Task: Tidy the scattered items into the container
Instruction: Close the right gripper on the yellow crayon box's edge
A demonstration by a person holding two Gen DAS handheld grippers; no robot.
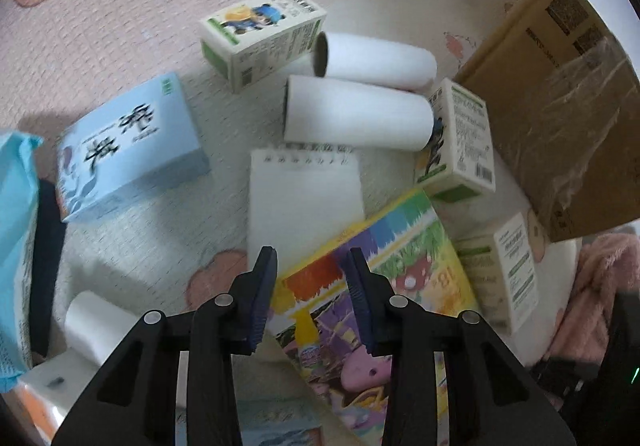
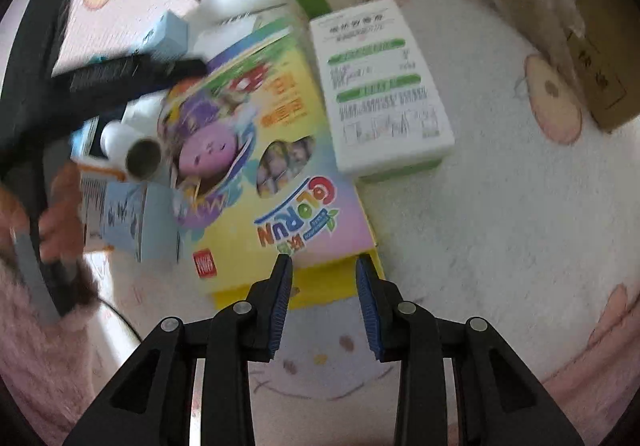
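Observation:
Scattered items lie on a pink play mat. A colourful crayon box lies under my open left gripper; it also shows in the right wrist view, its yellow near end just ahead of my open, empty right gripper. Beyond lie a white notepad, two white rolls, a light blue box, and white-green cartons. The brown cardboard container stands at the right, also in the right wrist view.
A blue packet and a small white roll lie at the left. In the right wrist view the other gripper's black arm crosses the left side above a small roll and a blue box.

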